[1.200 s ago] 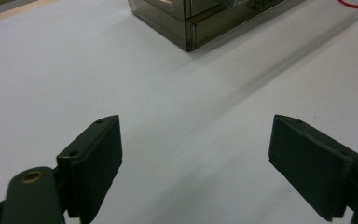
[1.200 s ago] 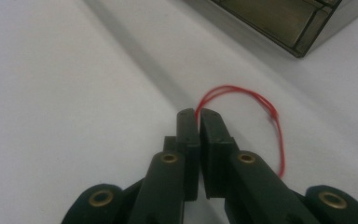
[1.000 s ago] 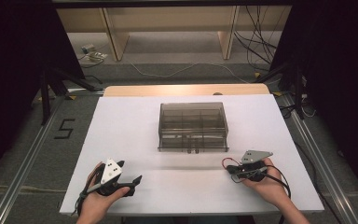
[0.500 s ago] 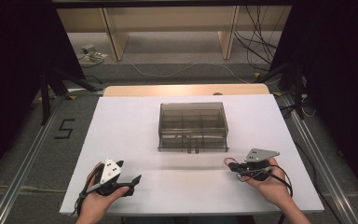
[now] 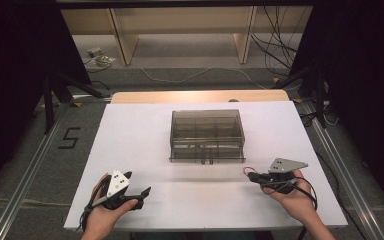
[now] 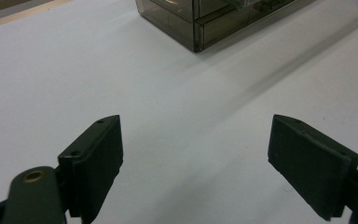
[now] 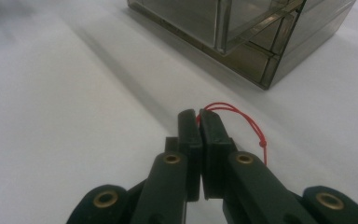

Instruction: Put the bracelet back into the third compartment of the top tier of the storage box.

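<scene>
A: Starting at 7 o'clock on the white table (image 5: pixel 145 130) — what was there?

B: The left gripper (image 5: pixel 139 194), held in the left hand (image 5: pixel 105 212), its 2 jaws spread wide over bare tabletop, nothing between them.

A: And at the middle?

B: A smoky clear plastic box (image 5: pixel 207 135) with inner compartments stood toward 12 o'clock, well apart from both grippers.

A: At 5 o'clock?

B: The right gripper (image 5: pixel 250 175) in the right hand (image 5: pixel 295 200) — jaws pressed together on a thin red string (image 7: pixel 242 116), which looped out beside the tips.
</scene>
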A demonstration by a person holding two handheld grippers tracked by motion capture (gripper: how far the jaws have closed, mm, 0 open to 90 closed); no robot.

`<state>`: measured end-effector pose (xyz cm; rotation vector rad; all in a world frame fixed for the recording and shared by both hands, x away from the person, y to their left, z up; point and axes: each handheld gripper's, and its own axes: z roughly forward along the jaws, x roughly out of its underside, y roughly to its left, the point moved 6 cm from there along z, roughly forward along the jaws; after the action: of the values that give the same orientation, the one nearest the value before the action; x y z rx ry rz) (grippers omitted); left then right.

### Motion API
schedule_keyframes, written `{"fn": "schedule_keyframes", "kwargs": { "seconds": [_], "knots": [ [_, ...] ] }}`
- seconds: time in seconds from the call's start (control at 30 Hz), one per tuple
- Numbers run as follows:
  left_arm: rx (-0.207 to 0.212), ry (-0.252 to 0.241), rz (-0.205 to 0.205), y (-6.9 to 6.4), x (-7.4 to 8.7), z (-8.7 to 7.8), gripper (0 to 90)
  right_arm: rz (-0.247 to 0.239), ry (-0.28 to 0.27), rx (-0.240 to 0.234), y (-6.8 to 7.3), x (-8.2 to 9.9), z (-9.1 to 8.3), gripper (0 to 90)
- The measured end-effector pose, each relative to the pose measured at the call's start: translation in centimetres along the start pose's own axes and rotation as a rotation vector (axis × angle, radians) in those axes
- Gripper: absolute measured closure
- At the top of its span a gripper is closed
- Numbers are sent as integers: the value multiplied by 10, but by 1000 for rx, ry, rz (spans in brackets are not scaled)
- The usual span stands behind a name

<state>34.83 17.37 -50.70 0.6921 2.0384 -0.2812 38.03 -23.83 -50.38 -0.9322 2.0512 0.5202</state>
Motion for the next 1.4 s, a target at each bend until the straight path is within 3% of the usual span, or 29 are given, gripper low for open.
{"fn": "schedule_keyframes", "kwargs": {
  "seconds": [1.4],
  "knots": [
    [-7, -9, -3, 1, 0, -1, 178, -10, -71, 37, 0, -17, -20, 884]
  ]
}}
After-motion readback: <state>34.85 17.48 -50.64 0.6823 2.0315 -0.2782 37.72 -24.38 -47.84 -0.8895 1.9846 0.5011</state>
